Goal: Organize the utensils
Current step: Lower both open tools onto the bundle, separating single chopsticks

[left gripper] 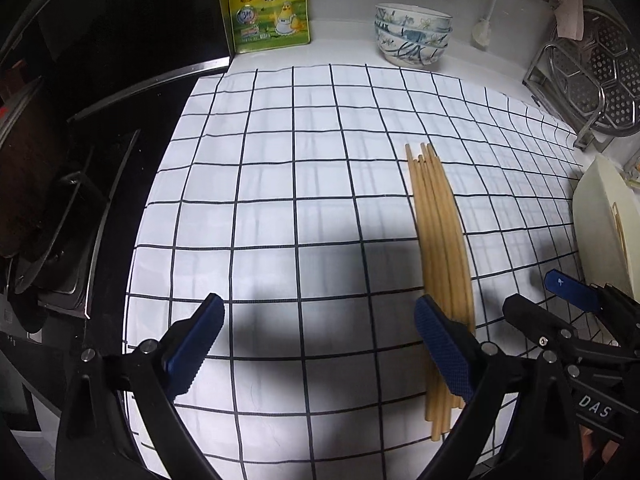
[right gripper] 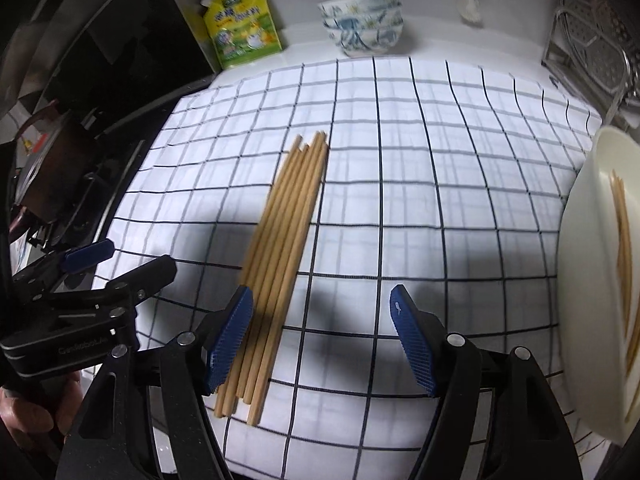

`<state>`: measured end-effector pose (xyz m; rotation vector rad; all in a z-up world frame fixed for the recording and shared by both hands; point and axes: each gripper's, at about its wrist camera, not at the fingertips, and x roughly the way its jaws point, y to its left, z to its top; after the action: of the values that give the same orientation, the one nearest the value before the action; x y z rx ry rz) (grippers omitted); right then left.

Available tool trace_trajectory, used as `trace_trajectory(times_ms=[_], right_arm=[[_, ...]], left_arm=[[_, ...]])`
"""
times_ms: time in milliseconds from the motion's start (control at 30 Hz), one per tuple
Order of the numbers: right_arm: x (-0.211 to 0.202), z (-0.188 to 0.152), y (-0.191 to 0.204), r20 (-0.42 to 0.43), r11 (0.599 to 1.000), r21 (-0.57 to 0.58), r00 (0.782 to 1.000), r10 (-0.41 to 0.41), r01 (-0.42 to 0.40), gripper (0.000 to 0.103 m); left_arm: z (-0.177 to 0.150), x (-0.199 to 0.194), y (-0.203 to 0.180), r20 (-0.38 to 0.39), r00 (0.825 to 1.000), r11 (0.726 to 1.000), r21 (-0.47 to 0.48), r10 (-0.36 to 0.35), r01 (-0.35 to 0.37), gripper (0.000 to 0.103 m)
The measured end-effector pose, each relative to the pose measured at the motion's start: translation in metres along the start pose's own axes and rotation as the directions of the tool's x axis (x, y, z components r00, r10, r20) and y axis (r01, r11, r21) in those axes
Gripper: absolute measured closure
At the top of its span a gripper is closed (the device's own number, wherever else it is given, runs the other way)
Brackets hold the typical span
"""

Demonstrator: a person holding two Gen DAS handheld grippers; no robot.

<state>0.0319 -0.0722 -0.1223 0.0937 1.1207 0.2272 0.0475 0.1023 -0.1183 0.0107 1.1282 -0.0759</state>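
Covering most of the counter, the checked cloth (right gripper: 440, 160) likely serves as a clean bed for sorting, with the black stove (left gripper: 80, 160) off at nine o'clock. A metal rack (left gripper: 592, 80) stands at two o'clock, and the pale holder (right gripper: 592, 280) at three o'clock already carries some chopsticks, so it looks like the place where utensils are meant to end up. Stacked bowls (right gripper: 362, 24) and a yellow seasoning bag (right gripper: 240, 20) sit back at twelve and eleven o'clock, out of the working area. Lying bunched near the middle of the cloth, the loose chopsticks (right gripper: 280, 240) point toward twelve o'clock, their near ends just inside the right gripper (right gripper: 320, 336), whose fingers are spread wide and hold nothing. The left gripper (left gripper: 316, 344), at the bundle's nine o'clock, is likewise spread and empty.
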Motion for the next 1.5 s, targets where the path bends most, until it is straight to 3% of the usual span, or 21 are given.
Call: trace_trajectory(times_ms=[367, 967, 1400, 1500], right_arm=[[0.025, -0.003, -0.006, -0.007, 0.996, 0.061, 0.998, -0.070, 0.071, 0.035], [0.035, -0.003, 0.008, -0.046, 0.992, -0.016, 0.991, -0.122, 0.121, 0.035], [0.025, -0.009, -0.026, -0.037, 0.985, 0.064, 0.987, -0.156, 0.158, 0.035], [0.022, -0.009, -0.033, -0.033, 0.987, 0.095, 0.991, -0.128, 0.130, 0.035]], left_arm=[[0.000, 0.015, 0.005, 0.004, 1.000, 0.999, 0.025, -0.031, 0.031, 0.009], [0.004, 0.020, 0.002, 0.017, 0.999, 0.999, 0.032, -0.042, 0.041, 0.009], [0.000, 0.029, -0.014, 0.002, 0.998, 0.996, 0.062, -0.067, 0.067, 0.009], [0.002, 0.028, -0.016, 0.010, 0.998, 0.996, 0.069, -0.057, 0.056, 0.009]])
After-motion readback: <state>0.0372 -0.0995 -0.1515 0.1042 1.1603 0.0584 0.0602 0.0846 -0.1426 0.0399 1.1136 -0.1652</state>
